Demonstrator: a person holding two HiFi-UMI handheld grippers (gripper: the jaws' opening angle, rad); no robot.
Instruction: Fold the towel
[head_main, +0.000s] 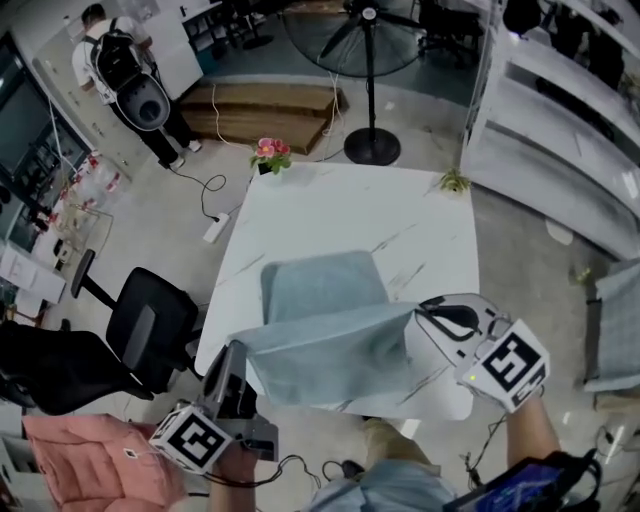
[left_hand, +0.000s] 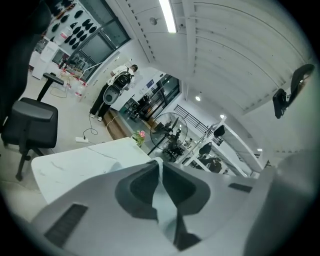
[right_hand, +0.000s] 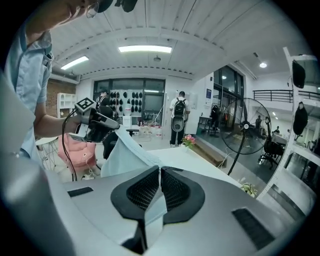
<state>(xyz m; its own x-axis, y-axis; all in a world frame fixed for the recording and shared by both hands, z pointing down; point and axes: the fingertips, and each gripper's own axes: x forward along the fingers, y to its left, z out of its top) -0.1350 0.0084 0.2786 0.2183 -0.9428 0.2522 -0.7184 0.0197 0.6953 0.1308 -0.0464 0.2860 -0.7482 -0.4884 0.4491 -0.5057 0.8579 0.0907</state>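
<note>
Towel (head_main: 330, 345) raised by its near edge, far part lying flat on the table (head_main: 340, 200).
We count one towel, two grippers, one table, one flower pot (head_main: 270, 152), one small plant (head_main: 453, 180), one fan (head_main: 370, 40), one office chair (head_main: 145, 330) and one person in the background (head_main: 125, 75). Our left gripper (head_main: 240, 352) and right gripper (head_main: 420, 312) are each clamped on a towel corner. We judge that only thin cloth sits between the jaws, so drag on the table could pull a corner free. If we carried one side further than the other, the fold would land skewed.
</note>
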